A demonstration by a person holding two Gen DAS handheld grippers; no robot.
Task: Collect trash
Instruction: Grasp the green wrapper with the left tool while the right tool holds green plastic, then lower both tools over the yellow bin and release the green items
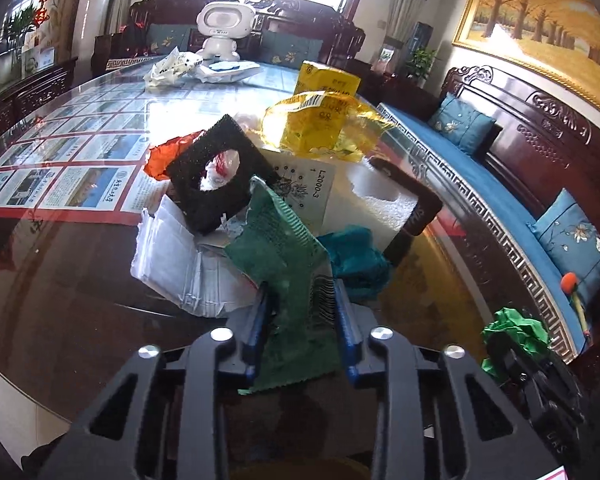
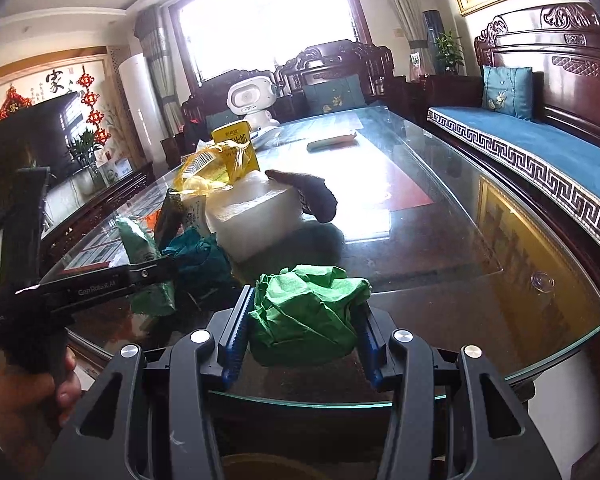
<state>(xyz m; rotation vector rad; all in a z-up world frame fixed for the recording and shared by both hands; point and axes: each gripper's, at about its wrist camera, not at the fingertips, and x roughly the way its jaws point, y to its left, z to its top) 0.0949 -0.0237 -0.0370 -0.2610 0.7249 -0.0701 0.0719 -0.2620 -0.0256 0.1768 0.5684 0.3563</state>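
A pile of trash lies on the glass table: a black foam frame, yellow cellophane, a yellow carton, a white foam block, teal crumpled paper and white torn paper. My left gripper is shut on a dark green wrapper at the pile's near side. My right gripper is shut on a bright green crumpled paper ball, over the table's near edge. That ball also shows in the left wrist view. The left gripper is seen from the side, left of the ball.
A white toy robot and more wrappers sit at the table's far end. A carved wooden bench with blue cushions runs along the right side. A hand grips the left gripper's handle. A dark remote-like object lies on the foam block.
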